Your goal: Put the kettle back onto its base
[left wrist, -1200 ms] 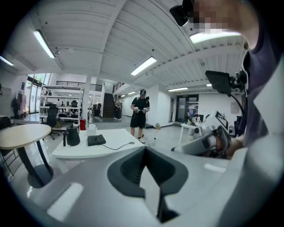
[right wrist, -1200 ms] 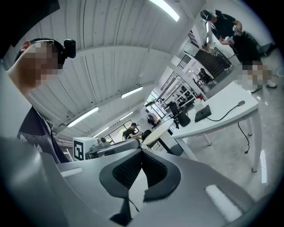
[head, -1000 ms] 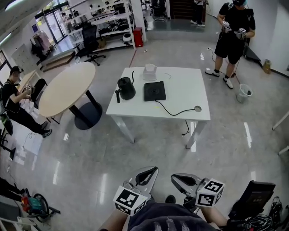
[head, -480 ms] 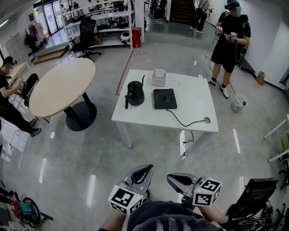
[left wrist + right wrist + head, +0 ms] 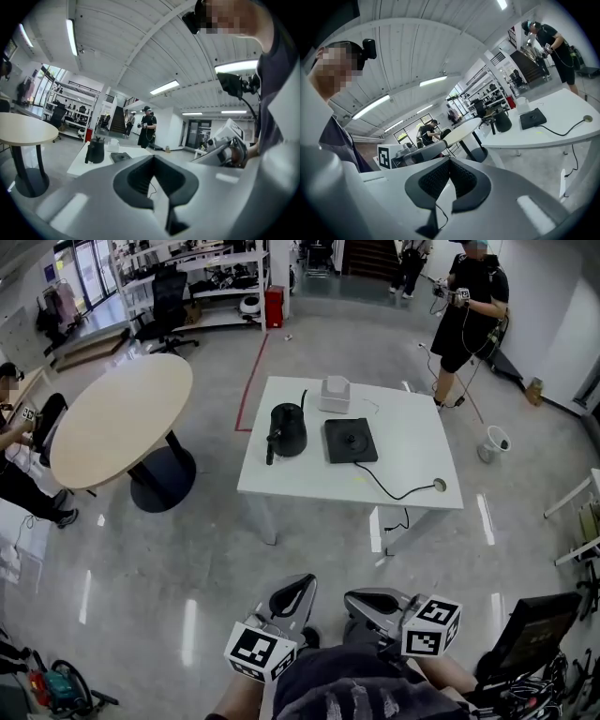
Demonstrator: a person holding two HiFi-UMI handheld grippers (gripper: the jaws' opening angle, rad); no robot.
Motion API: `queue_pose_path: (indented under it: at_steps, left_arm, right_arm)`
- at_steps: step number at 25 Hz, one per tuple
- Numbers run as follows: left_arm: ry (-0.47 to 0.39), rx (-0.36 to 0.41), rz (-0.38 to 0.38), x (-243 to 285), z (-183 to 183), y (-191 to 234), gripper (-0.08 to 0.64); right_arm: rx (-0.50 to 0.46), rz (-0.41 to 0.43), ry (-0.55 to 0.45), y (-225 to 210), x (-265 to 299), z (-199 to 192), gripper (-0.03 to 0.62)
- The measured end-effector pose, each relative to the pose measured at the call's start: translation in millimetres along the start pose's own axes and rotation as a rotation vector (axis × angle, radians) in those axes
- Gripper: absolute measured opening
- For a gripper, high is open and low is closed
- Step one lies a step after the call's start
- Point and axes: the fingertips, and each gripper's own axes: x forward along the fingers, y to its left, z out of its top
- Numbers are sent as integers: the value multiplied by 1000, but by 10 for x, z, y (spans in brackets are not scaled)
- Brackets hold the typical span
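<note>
The floor (image 5: 187, 549) is polished and glossy and mirrors the ceiling lights. The tabletop (image 5: 412, 465) looks smooth, matt white. The kettle (image 5: 288, 430) is black with a dull sheen; its base (image 5: 350, 440) is matt black. The round table (image 5: 112, 418) has a pale, wood-look top. The left claw (image 5: 298, 585) and right claw (image 5: 364, 600) are smooth light-grey plastic; their black pads (image 5: 435, 180) look ribbed and rubbery.

White table (image 5: 412, 474) on a glossy grey floor (image 5: 187, 549). On the table sit a black kettle (image 5: 287, 430), a black base (image 5: 350, 440) with a black cable (image 5: 384, 494), and a white box (image 5: 335, 394). Left of the table are a beige round table (image 5: 112, 418) and a red floor line (image 5: 249, 390). The left gripper (image 5: 302, 583) and right gripper (image 5: 356, 599) are pale grey with black pads and black-and-white square markers.
</note>
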Motion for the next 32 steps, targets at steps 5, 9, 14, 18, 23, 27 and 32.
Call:
queue_pose_path:
  at_steps: [5,9,14,18,23,27,32]
  left_arm:
    - [9,3,45,8,40,212,2]
    - [29,10,83,159,79,345,2]
    - [69,37,111,523,154,376,2]
    - [120,59,118,890,175,366,2]
    - [157,88,125,1407,295,352,2]
    - [179,109,151,1835,323,337,3]
    - [199,135,225,2245,343,328,2]
  right_arm:
    - [0,43,23,-37,215,72,2]
    - [9,81,24,-205,298,183,2]
    - [47,111,10,-601,267,369,2]
    - [73,132,-15,-948,217,563,2]
    - [87,152,-44,-1396,83,836,2]
    - [108,160,-61,-1845,-92,996,2]
    - [117,218,-33,-2241,-253,1094,2]
